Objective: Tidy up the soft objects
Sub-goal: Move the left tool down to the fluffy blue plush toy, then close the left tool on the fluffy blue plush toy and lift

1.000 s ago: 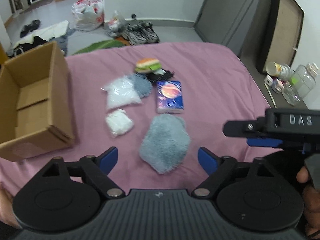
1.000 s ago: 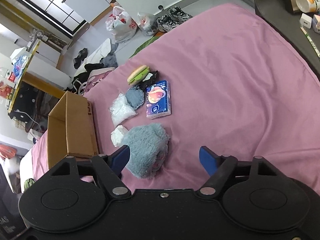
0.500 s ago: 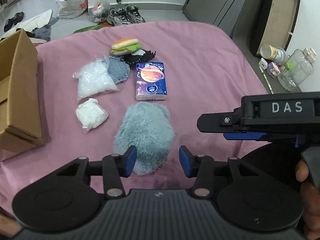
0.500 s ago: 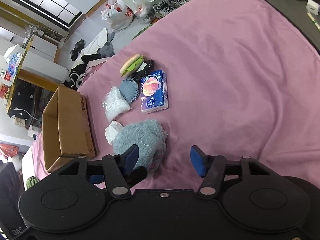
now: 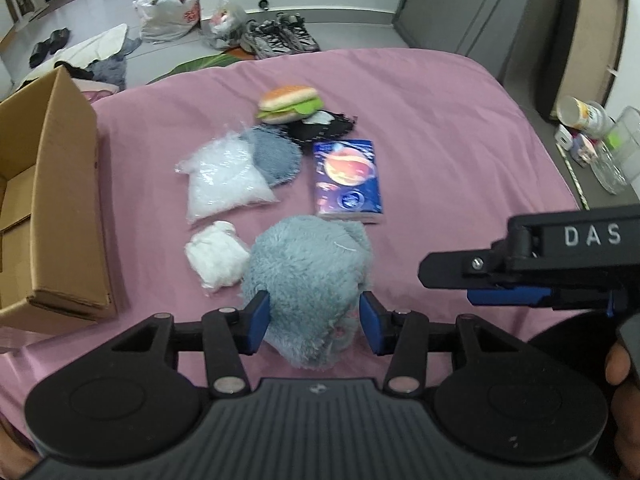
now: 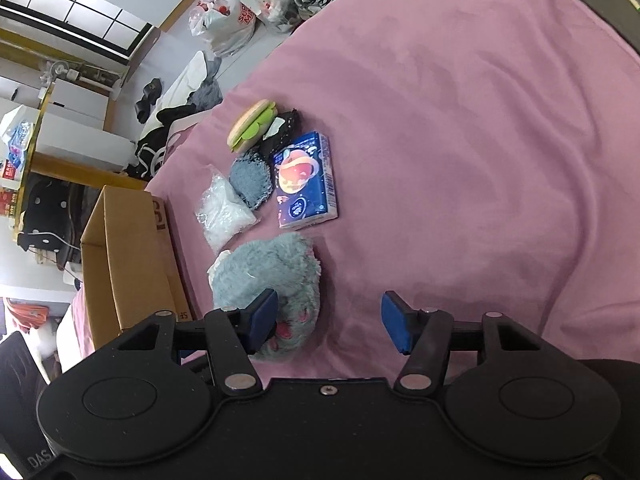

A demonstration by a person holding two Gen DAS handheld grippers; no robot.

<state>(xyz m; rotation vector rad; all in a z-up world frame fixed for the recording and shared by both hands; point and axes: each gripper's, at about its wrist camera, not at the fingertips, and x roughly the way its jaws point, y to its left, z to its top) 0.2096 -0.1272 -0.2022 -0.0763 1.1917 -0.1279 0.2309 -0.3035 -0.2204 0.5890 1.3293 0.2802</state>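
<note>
My left gripper (image 5: 314, 320) is shut on the near end of a blue-grey fluffy plush (image 5: 308, 272) lying on the pink bedspread (image 5: 440, 140); its blue pads press into the fur on both sides. My right gripper (image 6: 330, 324) stands open over bare bedspread just right of the plush (image 6: 268, 272), with nothing between its fingers; it also shows in the left wrist view (image 5: 520, 276). Behind the plush lie a white wad (image 5: 218, 254), a clear bag of white stuffing (image 5: 224, 180), a grey-blue round pad (image 5: 276, 156), a planet-print tissue pack (image 5: 348, 176), a black cloth (image 5: 324, 128) and a burger toy (image 5: 290, 102).
An open cardboard box (image 5: 68, 200) stands on the bed's left side, close to the white wad. Bags, shoes (image 5: 280, 38) and clothes lie on the floor beyond the bed. Jars and cups (image 5: 588, 120) sit on a ledge at the right.
The left gripper's fingers narrowed from wide open and moved forward until the plush's near end sat between them. The right gripper narrowed slightly and drifted right of the plush.
</note>
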